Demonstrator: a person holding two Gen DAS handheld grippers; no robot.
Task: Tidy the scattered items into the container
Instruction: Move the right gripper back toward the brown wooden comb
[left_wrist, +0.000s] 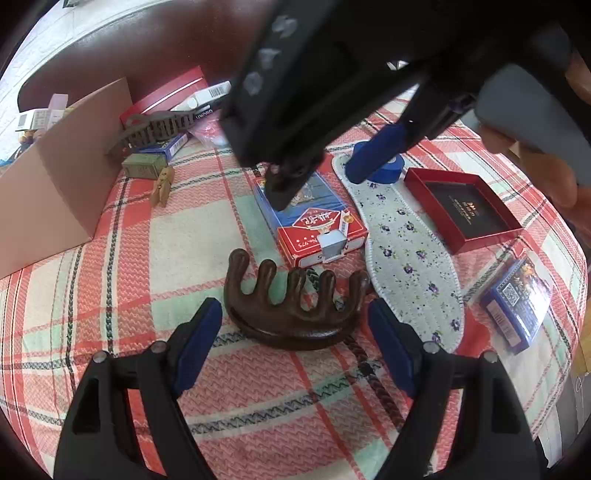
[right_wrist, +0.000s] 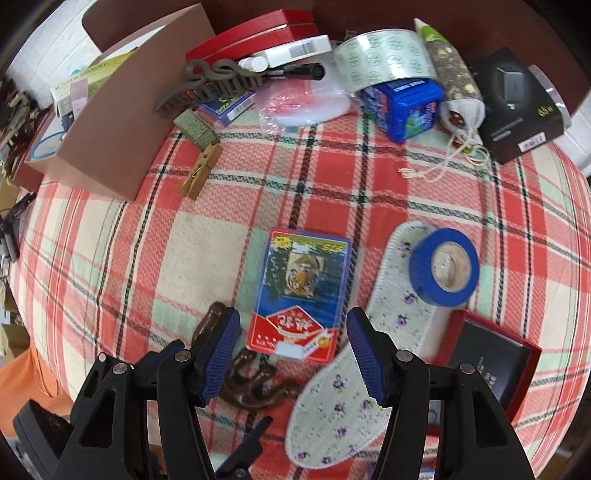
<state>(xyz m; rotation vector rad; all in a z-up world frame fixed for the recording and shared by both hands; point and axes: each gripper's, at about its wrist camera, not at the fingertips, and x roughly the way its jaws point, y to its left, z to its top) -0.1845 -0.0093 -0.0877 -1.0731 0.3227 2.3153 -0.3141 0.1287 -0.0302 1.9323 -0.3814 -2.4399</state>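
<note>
A dark wooden comb, five thick prongs pointing far, lies on the plaid cloth between the left gripper's parted jaws. Just beyond sits a card box, the right gripper spread above it. A floral insole lies right; the cardboard box stands far left.

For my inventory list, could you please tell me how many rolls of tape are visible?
2: the blue tape roll rests on the floral insole; the clear printed tape roll lies in the far clutter. More may be hidden there.
</note>
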